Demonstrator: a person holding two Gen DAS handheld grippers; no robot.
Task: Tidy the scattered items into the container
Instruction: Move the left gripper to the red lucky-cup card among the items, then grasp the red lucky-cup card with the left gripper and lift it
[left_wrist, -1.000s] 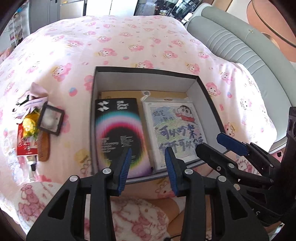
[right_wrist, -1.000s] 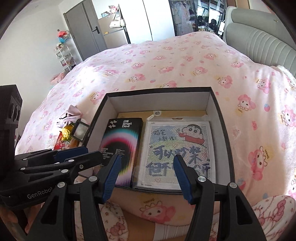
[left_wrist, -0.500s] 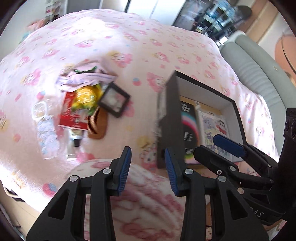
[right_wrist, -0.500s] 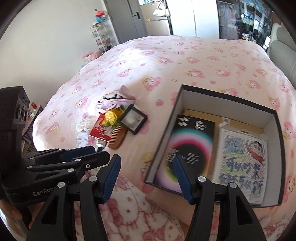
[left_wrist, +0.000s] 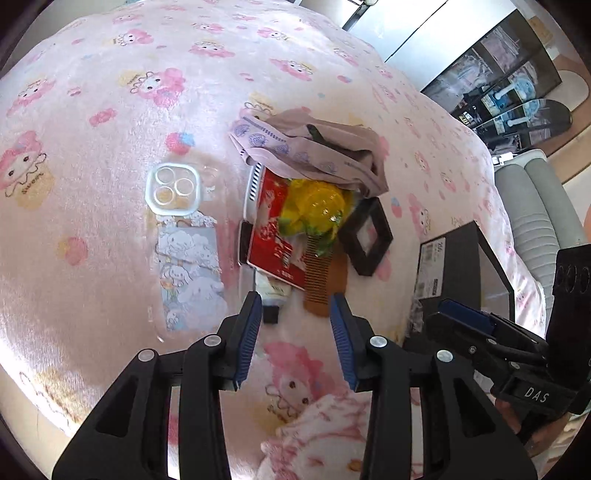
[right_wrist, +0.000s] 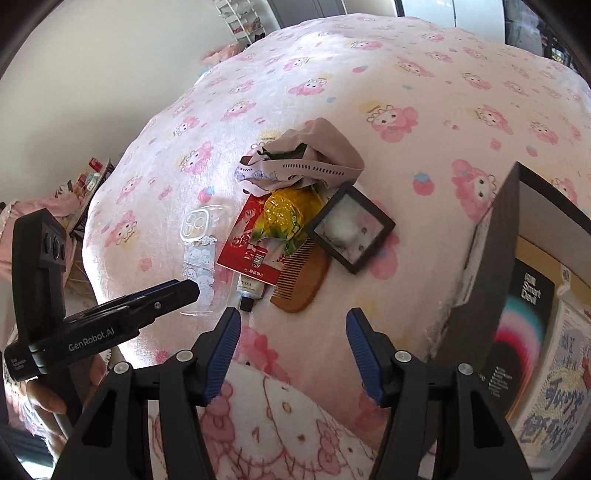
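Just ahead of the left hand-held gripper (left_wrist: 295, 314) lies the pile still to be tidied: a wooden comb (left_wrist: 325, 280), a small tube (left_wrist: 271, 291), a red packet (left_wrist: 275, 236) with a yellow crinkled wrapper (left_wrist: 317, 206) on top, a black square frame (left_wrist: 365, 240) and a bundle of pale cloth (left_wrist: 314, 151). Its jaws stand apart with nothing between them, lined up roughly over the tube's cap and the comb's handle, which suggests one of these is the next pick. Off to that gripper's left, a clear phone case (left_wrist: 173, 188) and a sticker sheet (left_wrist: 192, 273) lie flat on the bed (left_wrist: 92, 92).

The right hand-held gripper (right_wrist: 291, 343) is likewise released and empty, hovering short of the same pile. To its right sits the black box (right_wrist: 491, 266), the container, already holding a dark carton (right_wrist: 517, 332) and a cartoon print (right_wrist: 557, 406).

Much of the red packet and tube is covered by what lies on top. What the cloth wraps is not discernible, and the box's far side is cut off.
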